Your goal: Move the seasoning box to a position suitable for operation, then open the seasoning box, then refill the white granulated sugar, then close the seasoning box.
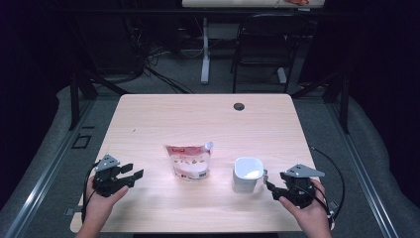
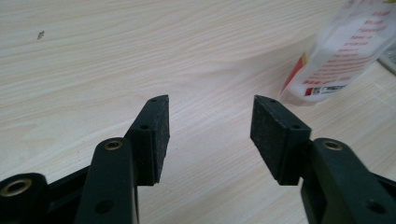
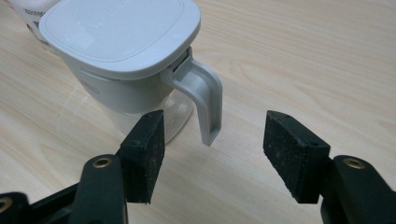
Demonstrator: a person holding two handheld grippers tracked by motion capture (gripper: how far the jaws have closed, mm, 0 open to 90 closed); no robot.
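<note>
Jug (image 1: 246, 174), white and lidded, stands right of centre on the pale wood table (image 1: 198, 119), pouch (image 1: 188, 161) at centre. Right gripper (image 1: 270, 186) released, handle (image 3: 205, 100) just ahead; left gripper (image 1: 134, 174) released, lower left. Dark room; chair (image 1: 262, 44), cables upper frame.

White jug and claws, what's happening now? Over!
Right gripper open, handle just ahead, untouched. Left gripper open, empty, near pouch. White jug upright, lid on. Nothing in the way.
</note>
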